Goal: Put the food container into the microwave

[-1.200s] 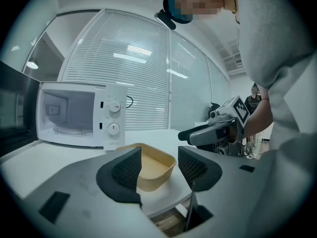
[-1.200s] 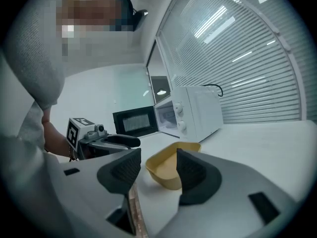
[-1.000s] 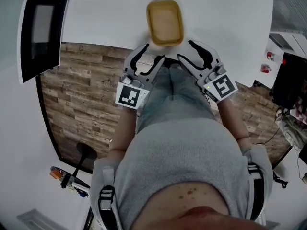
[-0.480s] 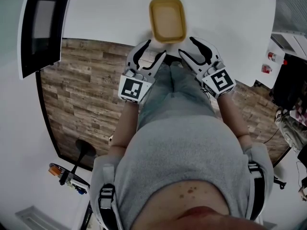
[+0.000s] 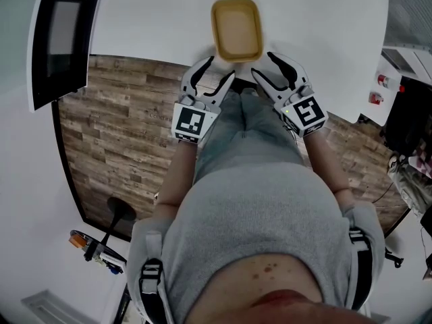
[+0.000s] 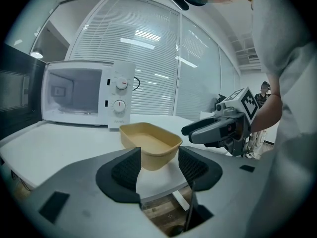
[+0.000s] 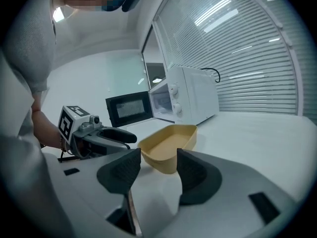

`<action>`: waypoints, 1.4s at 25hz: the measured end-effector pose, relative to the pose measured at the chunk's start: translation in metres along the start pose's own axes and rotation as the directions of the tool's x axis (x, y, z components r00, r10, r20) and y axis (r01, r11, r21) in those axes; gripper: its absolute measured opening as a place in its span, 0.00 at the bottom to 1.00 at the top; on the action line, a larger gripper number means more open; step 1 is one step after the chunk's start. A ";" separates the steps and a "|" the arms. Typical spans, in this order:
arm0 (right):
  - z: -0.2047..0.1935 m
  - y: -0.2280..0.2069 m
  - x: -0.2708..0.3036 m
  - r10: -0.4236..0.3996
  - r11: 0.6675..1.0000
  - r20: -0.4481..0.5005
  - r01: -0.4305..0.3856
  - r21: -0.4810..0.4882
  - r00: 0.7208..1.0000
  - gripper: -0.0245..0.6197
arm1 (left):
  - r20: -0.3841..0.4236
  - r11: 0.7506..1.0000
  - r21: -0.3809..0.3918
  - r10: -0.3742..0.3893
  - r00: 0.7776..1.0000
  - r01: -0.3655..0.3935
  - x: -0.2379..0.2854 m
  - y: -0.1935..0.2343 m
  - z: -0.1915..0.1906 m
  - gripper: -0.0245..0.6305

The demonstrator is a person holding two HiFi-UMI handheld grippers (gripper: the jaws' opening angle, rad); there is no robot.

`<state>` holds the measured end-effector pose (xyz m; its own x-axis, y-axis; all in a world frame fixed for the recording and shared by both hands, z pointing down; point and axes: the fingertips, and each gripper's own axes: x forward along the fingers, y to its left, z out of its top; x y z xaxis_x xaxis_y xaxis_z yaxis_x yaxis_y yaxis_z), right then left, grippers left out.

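**Head view:** from above the person, facing steeply down past the torso (image 5: 250, 208) onto the near edge of the white table (image 5: 324, 25) and the wood floor (image 5: 115, 147).

**Left gripper view:** rides on the left gripper (image 5: 216, 71), low over the tabletop and close behind the yellow tub (image 5: 236, 29), facing the open microwave (image 6: 84, 94).

**Right gripper view:** rides on the right gripper (image 5: 264, 66), also low and close, angled from the other side.

All three views share the tub. Each gripper view also takes in the opposite gripper and the microwave.
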<state>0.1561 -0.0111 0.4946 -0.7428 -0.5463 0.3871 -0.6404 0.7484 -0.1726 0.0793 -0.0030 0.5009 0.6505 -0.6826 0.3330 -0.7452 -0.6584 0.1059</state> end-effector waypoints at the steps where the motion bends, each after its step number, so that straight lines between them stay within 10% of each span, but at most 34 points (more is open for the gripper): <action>1: -0.001 0.000 0.000 0.002 1.000 -0.002 -0.002 0.001 1.000 0.45 | -0.006 1.000 0.006 -0.005 1.000 0.005 0.001 -0.001 -0.001 0.37; 35: -0.016 -0.012 0.026 -0.009 1.000 -0.159 0.009 -0.002 0.987 0.45 | -0.174 0.998 0.052 -0.010 0.985 0.019 0.030 0.014 -0.018 0.37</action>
<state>0.1474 -0.0283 0.5218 -0.6962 -0.4865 0.5279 -0.6466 0.7443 -0.1669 0.0858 -0.0274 0.5290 0.6224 -0.6107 0.4895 -0.7239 -0.6870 0.0634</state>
